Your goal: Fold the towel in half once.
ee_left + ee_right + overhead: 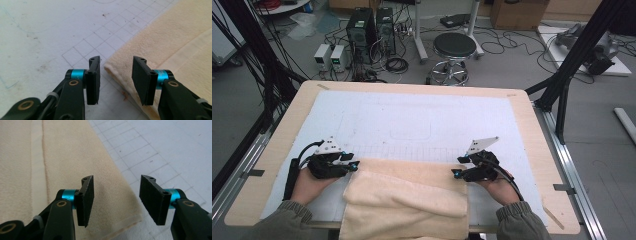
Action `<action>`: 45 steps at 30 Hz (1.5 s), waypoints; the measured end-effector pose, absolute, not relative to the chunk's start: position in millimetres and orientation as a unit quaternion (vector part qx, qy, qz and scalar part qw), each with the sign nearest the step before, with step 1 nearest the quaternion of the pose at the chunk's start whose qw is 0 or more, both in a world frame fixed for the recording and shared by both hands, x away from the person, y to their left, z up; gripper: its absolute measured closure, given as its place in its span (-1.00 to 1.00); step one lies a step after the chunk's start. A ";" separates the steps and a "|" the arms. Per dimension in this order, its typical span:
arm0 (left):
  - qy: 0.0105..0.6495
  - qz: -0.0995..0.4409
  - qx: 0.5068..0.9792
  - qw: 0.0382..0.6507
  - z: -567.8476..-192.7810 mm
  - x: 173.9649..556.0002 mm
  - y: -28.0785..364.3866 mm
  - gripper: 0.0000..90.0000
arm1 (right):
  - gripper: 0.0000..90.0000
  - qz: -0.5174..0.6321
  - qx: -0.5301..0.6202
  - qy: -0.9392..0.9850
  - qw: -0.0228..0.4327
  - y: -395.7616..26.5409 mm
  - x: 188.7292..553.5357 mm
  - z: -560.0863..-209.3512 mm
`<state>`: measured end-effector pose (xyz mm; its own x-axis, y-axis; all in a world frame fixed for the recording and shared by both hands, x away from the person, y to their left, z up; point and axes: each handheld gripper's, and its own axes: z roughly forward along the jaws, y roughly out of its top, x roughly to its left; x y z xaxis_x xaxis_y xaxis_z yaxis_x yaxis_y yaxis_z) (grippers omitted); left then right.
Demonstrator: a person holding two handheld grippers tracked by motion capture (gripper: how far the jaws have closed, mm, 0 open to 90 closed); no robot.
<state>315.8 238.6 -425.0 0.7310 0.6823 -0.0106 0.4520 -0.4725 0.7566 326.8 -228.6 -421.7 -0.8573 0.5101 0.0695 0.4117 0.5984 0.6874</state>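
Here, nearest the person, the folded cream towel (404, 200) hangs partly over the table's front edge, its doubled layer bunched loosely toward the right. That overhang is the first risk: a tug from either side could drag the whole towel off the table (532, 130), since nothing pins it.

A little farther in, the left gripper (353, 165) sits at the towel's far-left corner and the right gripper (455, 172) at its far-right corner. Both are released, jaws apart with nothing pressed between the pads. In the left gripper view the towel's corner (112, 68) lies just ahead of the gap, on the gridded white mat (50, 37); in the right gripper view the cloth edge (120, 202) lies under and between the jaws. If the jaws close from here, I judge they could catch a single layer, or miss the cloth altogether on the left, and the fold would come out crooked. Uneven pulls from the two hands would skew the edges.

Beyond the towel the mat is bare, so a carried edge has room, though the rough terry may cling and drag.
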 end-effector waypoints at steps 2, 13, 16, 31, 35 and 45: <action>0.334 0.143 0.850 0.383 -428.9 319.2 233.8 0.20 | -0.01 0.361 0.257 0.894 0.058 -227.0 328.4 -426.0; 0.329 0.107 0.859 0.377 -431.6 320.8 232.2 0.86 | 0.77 0.369 0.220 0.902 0.042 -224.0 321.3 -432.8; 0.339 0.127 0.853 0.376 -428.6 321.2 232.7 0.90 | 0.79 0.376 0.221 0.898 0.052 -223.2 323.3 -431.3; 0.414 0.213 0.789 0.402 -367.7 404.2 231.5 0.92 | 0.80 0.407 0.279 0.860 0.129 -216.2 412.9 -365.8; 0.412 0.241 0.783 0.398 -339.7 426.4 224.8 0.92 | 0.80 0.405 0.294 0.853 0.149 -215.4 440.0 -342.3; 0.424 0.224 0.790 0.382 -361.8 428.5 232.9 0.40 | 0.20 0.389 0.306 0.857 0.139 -213.2 453.7 -350.0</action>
